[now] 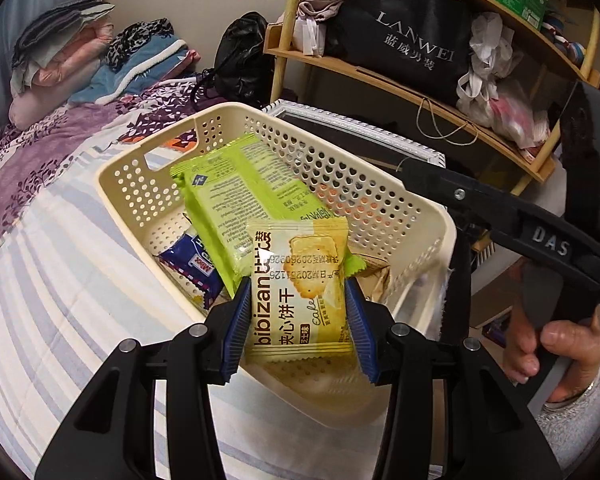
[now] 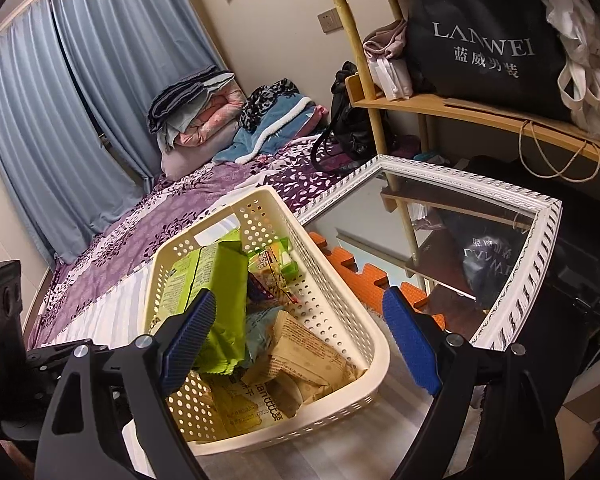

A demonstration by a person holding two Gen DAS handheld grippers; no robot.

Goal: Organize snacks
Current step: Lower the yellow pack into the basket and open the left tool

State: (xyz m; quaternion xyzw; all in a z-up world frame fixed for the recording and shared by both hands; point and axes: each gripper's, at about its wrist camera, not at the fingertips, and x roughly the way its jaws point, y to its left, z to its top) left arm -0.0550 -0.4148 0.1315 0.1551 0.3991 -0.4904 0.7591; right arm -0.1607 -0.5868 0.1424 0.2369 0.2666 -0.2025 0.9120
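Left wrist view shows the left gripper [image 1: 298,322] low in the centre of the frame, its blue ribbed pads [image 1: 236,326] clamped on the two side edges of a yellow sandwich-biscuit packet [image 1: 300,288], which stands upright between them over the near end of a cream perforated basket [image 1: 148,196]. Inside the basket, higher in the frame, a long green wrapped packet [image 1: 236,192] leans across a blue-and-white snack pack [image 1: 194,266] at its lower left, and a corner of a tan wrapper [image 1: 376,276] shows just to the right of the biscuit packet. The basket rests on a striped bedspread [image 1: 60,280] that fills the left of the frame. At the right edge a hand [image 1: 556,360] holds the handle of the right gripper, whose black arm crosses the upper right above the basket rim. Seen from the right wrist view, the right gripper [image 2: 300,344] has its blue pads [image 2: 188,340] spread wide apart with nothing between them, hanging above the same basket [image 2: 332,312] at centre frame. In this view the green packet [image 2: 220,304] stands tilted against the left wall, with tan wrappers [image 2: 300,352] and yellow packets [image 2: 240,404] heaped towards the near end. A white-framed mirror [image 2: 512,284] lies flat just right of the basket, and a wooden shelf [image 2: 460,112] with a black shopping bag [image 2: 484,32] fills the upper right.
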